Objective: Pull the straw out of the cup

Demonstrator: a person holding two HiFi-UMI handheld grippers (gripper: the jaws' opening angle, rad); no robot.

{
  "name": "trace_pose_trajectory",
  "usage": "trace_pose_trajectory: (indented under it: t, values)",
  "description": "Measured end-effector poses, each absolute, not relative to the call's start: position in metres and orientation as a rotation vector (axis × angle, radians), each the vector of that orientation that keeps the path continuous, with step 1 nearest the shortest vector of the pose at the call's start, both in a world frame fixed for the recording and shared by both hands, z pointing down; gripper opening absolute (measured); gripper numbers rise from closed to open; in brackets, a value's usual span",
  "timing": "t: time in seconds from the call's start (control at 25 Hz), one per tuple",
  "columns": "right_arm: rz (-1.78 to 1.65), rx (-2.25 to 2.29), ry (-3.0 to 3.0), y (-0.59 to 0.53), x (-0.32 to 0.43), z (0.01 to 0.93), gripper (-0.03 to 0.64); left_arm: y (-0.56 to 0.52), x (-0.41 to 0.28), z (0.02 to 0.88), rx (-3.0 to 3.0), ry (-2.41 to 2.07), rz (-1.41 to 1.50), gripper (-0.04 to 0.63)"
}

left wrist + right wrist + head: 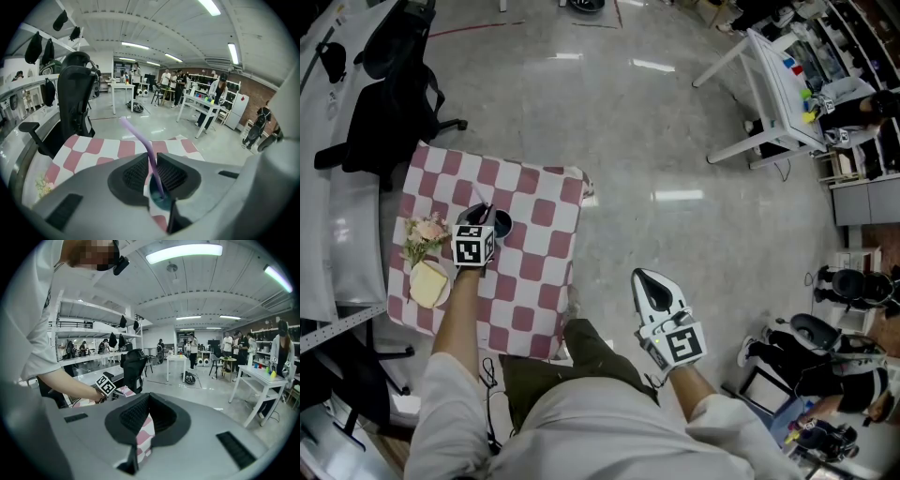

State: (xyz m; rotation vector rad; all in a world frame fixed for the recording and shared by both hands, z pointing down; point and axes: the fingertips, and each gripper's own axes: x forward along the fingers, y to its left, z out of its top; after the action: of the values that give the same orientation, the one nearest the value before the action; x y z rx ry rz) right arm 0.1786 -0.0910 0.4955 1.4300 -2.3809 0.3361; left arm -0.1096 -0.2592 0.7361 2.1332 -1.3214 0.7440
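Red-checked tablecloth (534, 239) in head view: spotted left gripper (484, 217) at the cup (502, 226), flowers (424, 232) near. Left gripper view: clamped on the purple straw (150, 157) standing in the cup (grasp apparently made); called for a straight upward pull. Right gripper view: right gripper (147, 397) closed, empty, well aside; saw no obstruction.

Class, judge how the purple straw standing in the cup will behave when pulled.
The straw looks thin and bends partway up, so it probably flexes and squashes if pinched. It seems light and should slide out easily; the unheld cup might tip with it.
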Motion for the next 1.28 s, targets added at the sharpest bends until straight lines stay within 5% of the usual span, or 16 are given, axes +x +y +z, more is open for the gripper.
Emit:
trace_pose_trajectory:
  t: [1.28]
  values:
    - [0.289, 1.364, -2.482, -0.091, 0.154, 0.484, 0.004, -0.247, -0.119, 0.652, 2.245, -1.437, 0.573, 0.034]
